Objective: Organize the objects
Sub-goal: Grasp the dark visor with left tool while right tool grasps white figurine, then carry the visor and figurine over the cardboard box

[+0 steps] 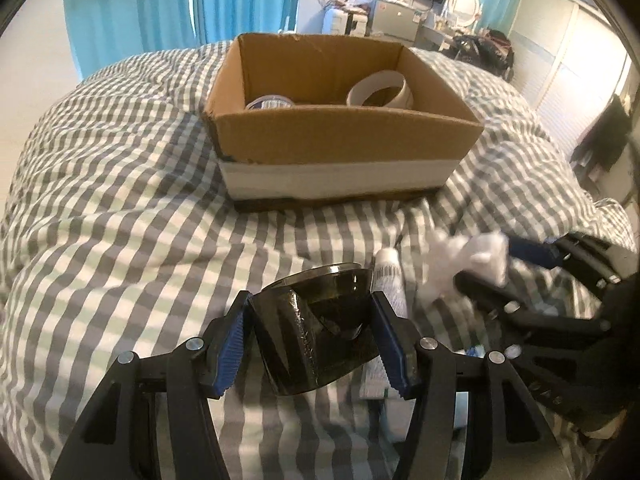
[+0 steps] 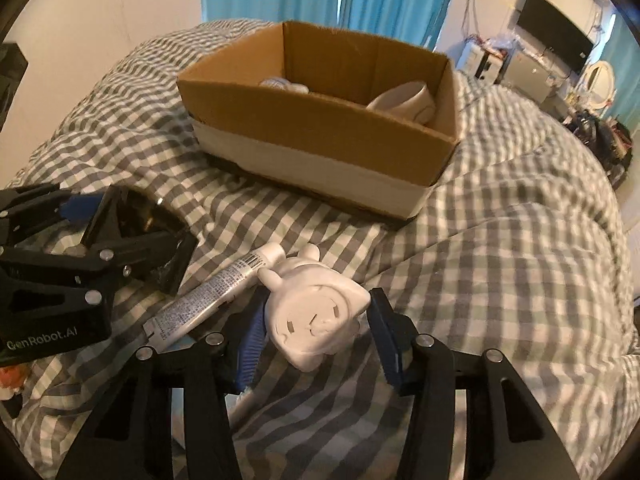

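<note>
Right wrist: right claw (image 2: 316, 330) pinching white cartoon figurine (image 2: 316, 312), left claw (image 1: 310, 346) pinching dark translucent cup (image 1: 316, 328).

The left black plastic two-finger gripper (image 1: 312, 344) and the right black plastic two-finger gripper (image 2: 316, 336) share one build: angular linkage arms with triangular cut-outs, joined by round silver pivot screws. Each finger carries a ribbed blue rubber pad (image 2: 252, 344). White "GenRobot.AI" lettering (image 2: 40, 336) marks the left unit's body.
</note>
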